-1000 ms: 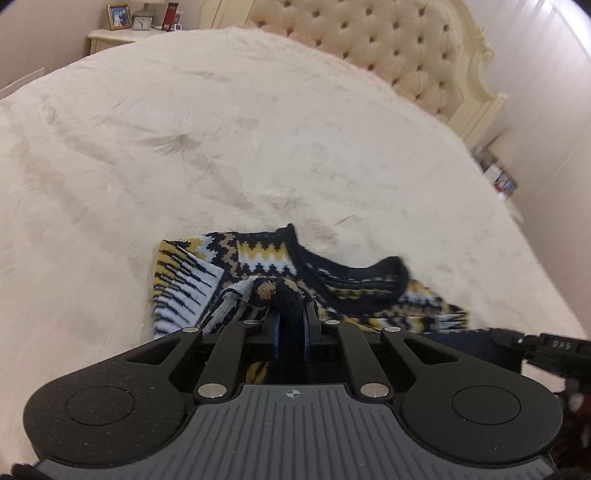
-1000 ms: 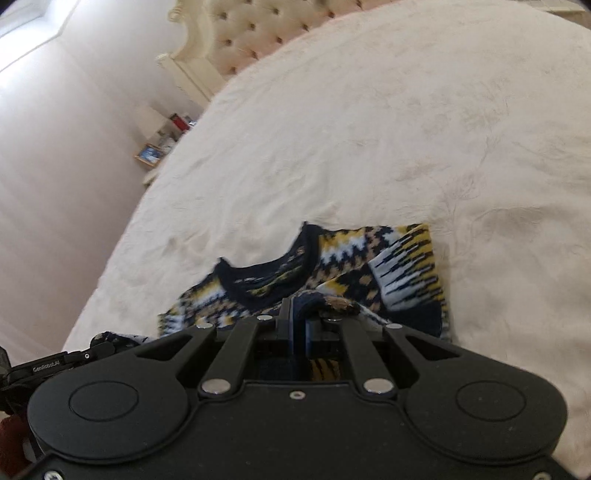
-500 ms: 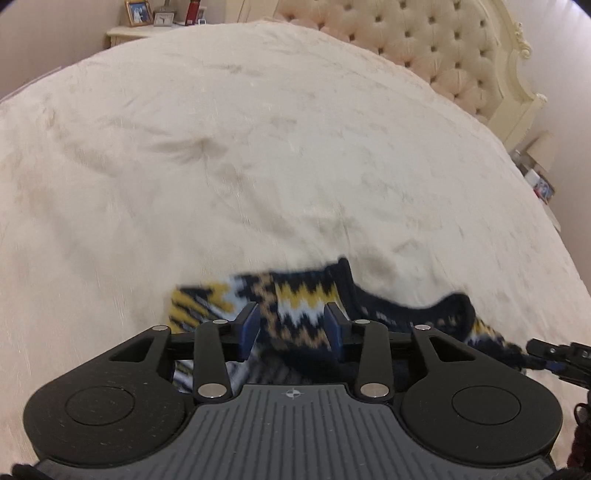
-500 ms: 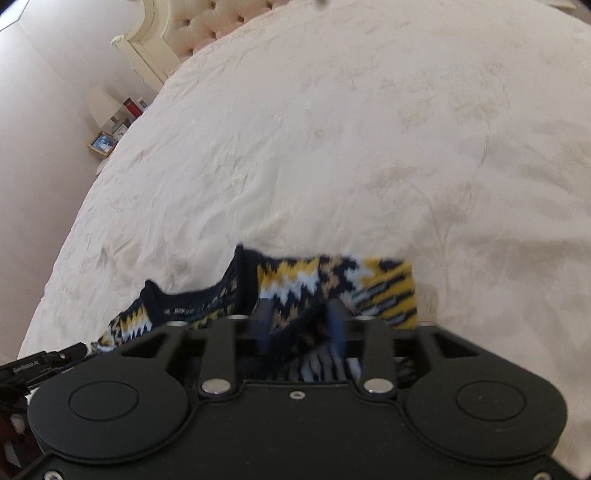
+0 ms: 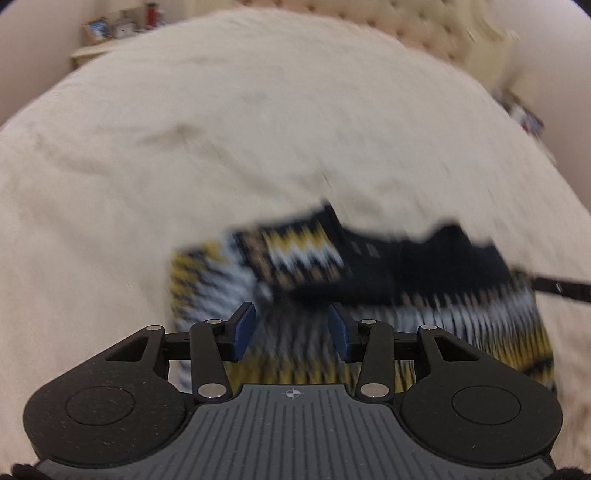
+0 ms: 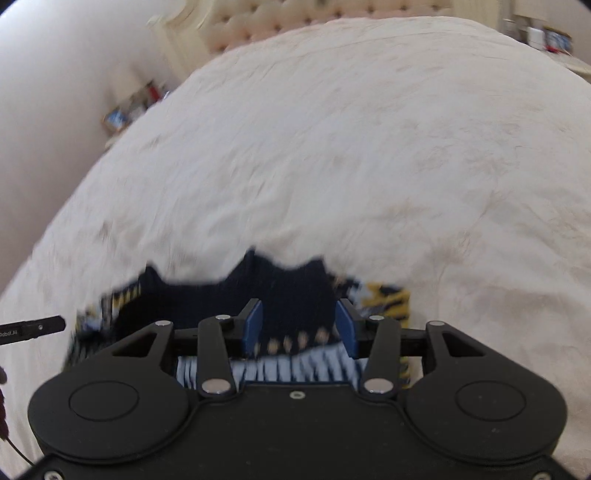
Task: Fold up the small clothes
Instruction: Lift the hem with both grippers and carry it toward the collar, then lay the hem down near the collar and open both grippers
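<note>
A small knit sweater with a navy, yellow and white zigzag pattern lies folded on the cream bed, blurred by motion. Just above its near part hangs my left gripper; its jaws are opening, and the blue pads stand apart without pressing the fabric. In the right wrist view the sweater shows its navy collar side. My right gripper is open over it, fabric visible between the pads but not pinched. Each view catches the other gripper's black finger at its edge, at the right and at the left.
The bedspread stretches wide beyond the sweater. A tufted headboard stands at the far end. A nightstand with frames and small items is at one side, and a low shelf with clutter at the other.
A second ago both grippers were shut on bunched sweater fabric. Both have since opened and let it go, and the sweater now lies flatter on the bed. Both views have rolled and shifted.
</note>
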Available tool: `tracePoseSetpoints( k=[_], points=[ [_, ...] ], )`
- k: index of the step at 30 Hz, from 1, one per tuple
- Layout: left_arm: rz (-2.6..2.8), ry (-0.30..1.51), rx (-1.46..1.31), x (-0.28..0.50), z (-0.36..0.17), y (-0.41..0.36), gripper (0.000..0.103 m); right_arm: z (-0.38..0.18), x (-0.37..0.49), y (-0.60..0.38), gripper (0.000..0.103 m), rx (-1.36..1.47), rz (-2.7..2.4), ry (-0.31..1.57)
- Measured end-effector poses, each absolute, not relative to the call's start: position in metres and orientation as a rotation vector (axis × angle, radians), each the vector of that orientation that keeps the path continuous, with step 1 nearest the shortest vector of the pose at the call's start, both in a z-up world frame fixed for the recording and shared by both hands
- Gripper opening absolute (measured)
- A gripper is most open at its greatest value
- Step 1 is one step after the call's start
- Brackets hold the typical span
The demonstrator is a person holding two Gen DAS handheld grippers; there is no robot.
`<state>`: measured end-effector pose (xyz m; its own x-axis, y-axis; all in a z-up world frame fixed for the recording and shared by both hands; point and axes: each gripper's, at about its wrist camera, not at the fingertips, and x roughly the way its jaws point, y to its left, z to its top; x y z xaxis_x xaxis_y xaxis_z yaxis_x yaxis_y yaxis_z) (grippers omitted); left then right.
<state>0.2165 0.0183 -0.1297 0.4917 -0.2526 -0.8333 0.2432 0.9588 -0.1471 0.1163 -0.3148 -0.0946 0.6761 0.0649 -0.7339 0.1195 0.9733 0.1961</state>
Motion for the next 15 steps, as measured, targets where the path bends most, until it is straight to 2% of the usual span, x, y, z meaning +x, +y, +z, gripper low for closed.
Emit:
tracePoseSetpoints(
  k=[6, 10, 13, 15],
  points=[
    [-0.371, 1.075, 0.014, 0.207, -0.153, -0.002, 0.042, -0.111, 0.110, -0.289, 0.054, 0.138, 0.014, 0.899],
    [-0.305, 1.081, -0.045, 0.233, -0.165, 0.003, 0.043, -0.118, 0.113, -0.279, 0.055, 0.087, 0.039, 0.922],
    [-0.246, 1.101, -0.129, 0.264, -0.176, 0.015, 0.043, -0.120, 0.118, -0.274, 0.061, 0.059, 0.058, 0.925],
    [-0.235, 1.137, -0.176, 0.283, -0.184, 0.021, 0.043, -0.120, 0.122, -0.271, 0.061, 0.041, 0.074, 0.926]
  ],
)
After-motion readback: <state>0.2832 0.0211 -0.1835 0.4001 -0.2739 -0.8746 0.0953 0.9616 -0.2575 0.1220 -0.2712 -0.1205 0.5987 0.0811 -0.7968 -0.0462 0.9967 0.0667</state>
